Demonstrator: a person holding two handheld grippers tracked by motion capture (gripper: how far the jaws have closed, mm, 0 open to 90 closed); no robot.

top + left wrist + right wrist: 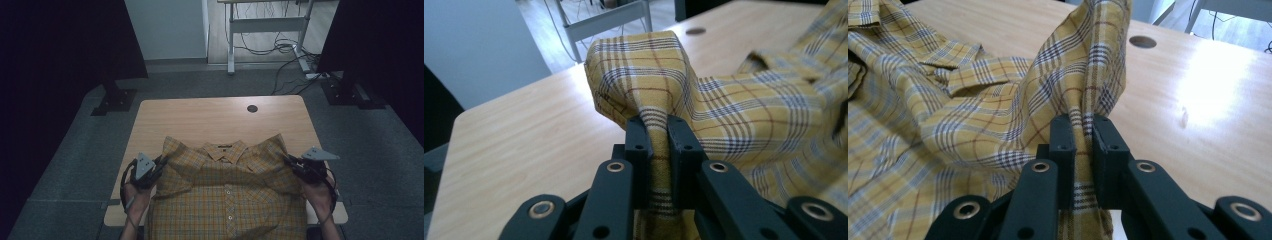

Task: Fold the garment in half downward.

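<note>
Now | shirt (227, 195) lies front-up on table (210, 117), collar away from person | left gripper (658, 131) clenched on shirt's left shoulder fold | right gripper (1083, 131) clenched on shirt's right shoulder fold

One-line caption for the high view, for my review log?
Both grippers, left and right, pinch the shoulders of a yellow plaid shirt lying collar-away on a wooden table.

Your shirt (227, 192) is yellow plaid, crossed with navy, white and dark red lines, white buttons down the front. Your table (200, 117) is light wood-grain. Both grippers, left (657, 131) and right (1083, 131), are black.
</note>
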